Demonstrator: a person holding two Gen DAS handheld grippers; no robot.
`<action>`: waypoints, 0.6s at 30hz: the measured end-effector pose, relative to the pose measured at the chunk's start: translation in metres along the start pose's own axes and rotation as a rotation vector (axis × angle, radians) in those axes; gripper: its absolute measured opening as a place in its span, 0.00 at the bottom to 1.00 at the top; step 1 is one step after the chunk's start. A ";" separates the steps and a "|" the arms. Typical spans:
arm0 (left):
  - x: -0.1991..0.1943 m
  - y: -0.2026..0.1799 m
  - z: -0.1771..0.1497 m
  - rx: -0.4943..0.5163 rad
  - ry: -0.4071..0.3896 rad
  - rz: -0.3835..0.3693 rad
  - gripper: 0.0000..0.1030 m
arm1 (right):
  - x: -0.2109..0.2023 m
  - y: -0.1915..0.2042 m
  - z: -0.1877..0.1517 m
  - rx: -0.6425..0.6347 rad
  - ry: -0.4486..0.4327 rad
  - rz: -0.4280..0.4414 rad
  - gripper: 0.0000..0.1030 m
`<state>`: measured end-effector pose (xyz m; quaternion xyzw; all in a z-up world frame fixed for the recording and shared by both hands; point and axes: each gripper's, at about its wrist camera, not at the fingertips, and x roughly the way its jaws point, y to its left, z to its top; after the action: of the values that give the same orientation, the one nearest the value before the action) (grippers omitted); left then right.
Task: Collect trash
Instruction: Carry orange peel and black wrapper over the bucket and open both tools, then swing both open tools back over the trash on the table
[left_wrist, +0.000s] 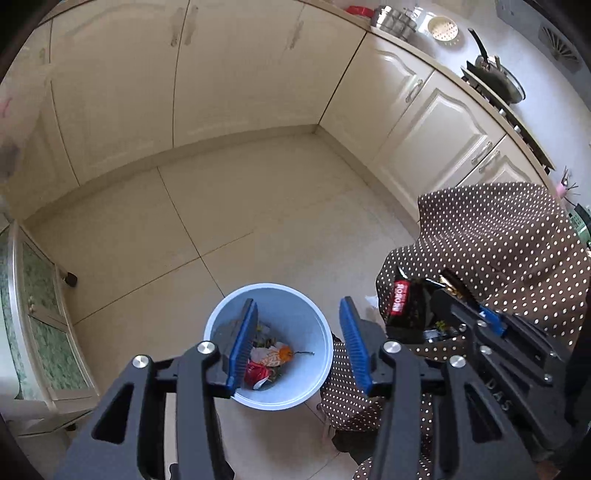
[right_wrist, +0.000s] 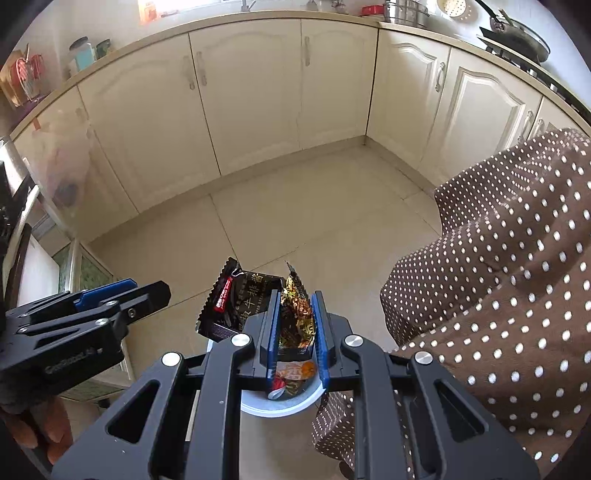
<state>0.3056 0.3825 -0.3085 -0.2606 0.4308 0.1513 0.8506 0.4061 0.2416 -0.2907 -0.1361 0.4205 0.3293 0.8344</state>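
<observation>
The right gripper (right_wrist: 295, 325) pinches a black wrapper (right_wrist: 255, 306) between its blue pads, directly above the bin (left_wrist: 269, 347). The left gripper (left_wrist: 299, 347) hangs over the same bin with its jaws spread and nothing between them. Inside the bin lie colourful scraps (left_wrist: 269, 362). Right of the bin is brown dotted fabric (left_wrist: 498, 251). Beyond the bin, cream cabinets (right_wrist: 251, 99) line the tiled floor (left_wrist: 258, 206).
</observation>
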 end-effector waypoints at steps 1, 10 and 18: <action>-0.002 0.000 0.001 -0.002 -0.005 -0.001 0.44 | 0.000 0.001 0.001 0.000 -0.002 0.001 0.15; -0.020 -0.002 0.012 -0.002 -0.046 -0.011 0.46 | -0.007 0.000 0.020 0.000 -0.041 0.007 0.30; -0.047 -0.018 0.016 0.012 -0.084 -0.032 0.46 | -0.047 -0.008 0.025 0.010 -0.100 0.006 0.32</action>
<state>0.2979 0.3754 -0.2568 -0.2559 0.3912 0.1461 0.8718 0.4062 0.2276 -0.2385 -0.1138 0.3802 0.3360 0.8541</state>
